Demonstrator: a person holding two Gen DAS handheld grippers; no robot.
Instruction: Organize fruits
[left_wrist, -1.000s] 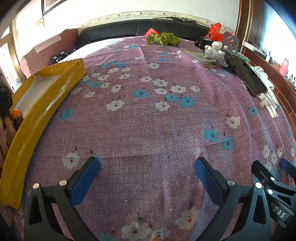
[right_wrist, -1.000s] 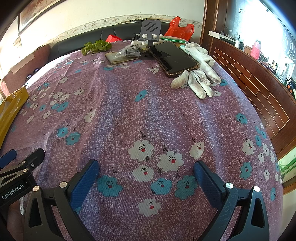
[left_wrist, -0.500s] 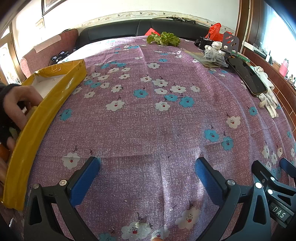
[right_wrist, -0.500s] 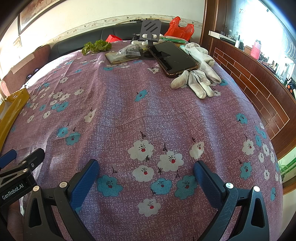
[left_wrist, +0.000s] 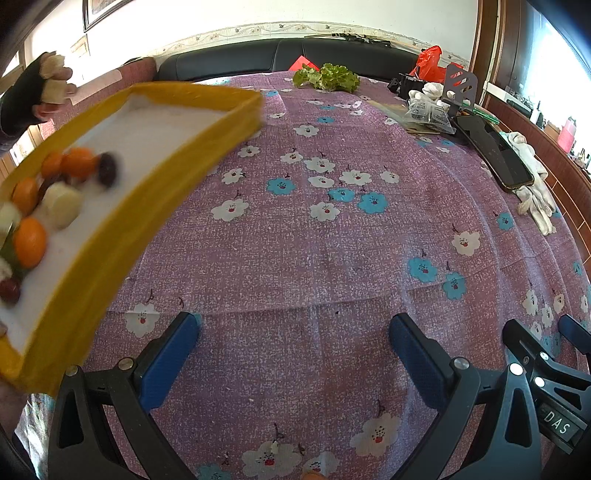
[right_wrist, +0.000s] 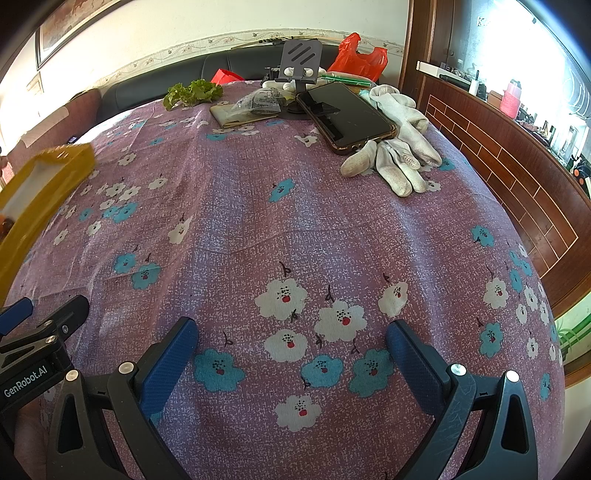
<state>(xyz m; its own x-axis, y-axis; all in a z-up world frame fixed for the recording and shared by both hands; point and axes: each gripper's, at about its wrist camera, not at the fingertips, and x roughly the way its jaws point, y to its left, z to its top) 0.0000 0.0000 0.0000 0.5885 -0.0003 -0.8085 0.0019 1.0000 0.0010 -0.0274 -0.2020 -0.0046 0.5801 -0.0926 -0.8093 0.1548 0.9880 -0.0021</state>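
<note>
A yellow tray (left_wrist: 155, 206) with a white floor is lifted and tilted over the left side of the table, held by a person's hands, one in a dark glove (left_wrist: 26, 96). Inside it lie several small fruits: oranges (left_wrist: 29, 242), dark red ones (left_wrist: 107, 170) and a pale one (left_wrist: 61, 201), all blurred. The tray's corner also shows in the right wrist view (right_wrist: 55, 173). My left gripper (left_wrist: 293, 354) is open and empty low over the flowered cloth. My right gripper (right_wrist: 291, 354) is open and empty too, just right of the left one.
The table has a purple flowered cloth (left_wrist: 332, 258). At the far end lie lettuce (right_wrist: 192, 92), a phone (right_wrist: 343, 114), white gloves (right_wrist: 399, 147), a phone stand (right_wrist: 299, 62), plastic packets (right_wrist: 258, 101) and a red bag (right_wrist: 358, 55). A wooden ledge (right_wrist: 517, 166) runs along the right.
The yellow tray has been lifted and swung in over the table from the left edge, now tilted so the fruits inside show. Both grippers have stayed still and open.
</note>
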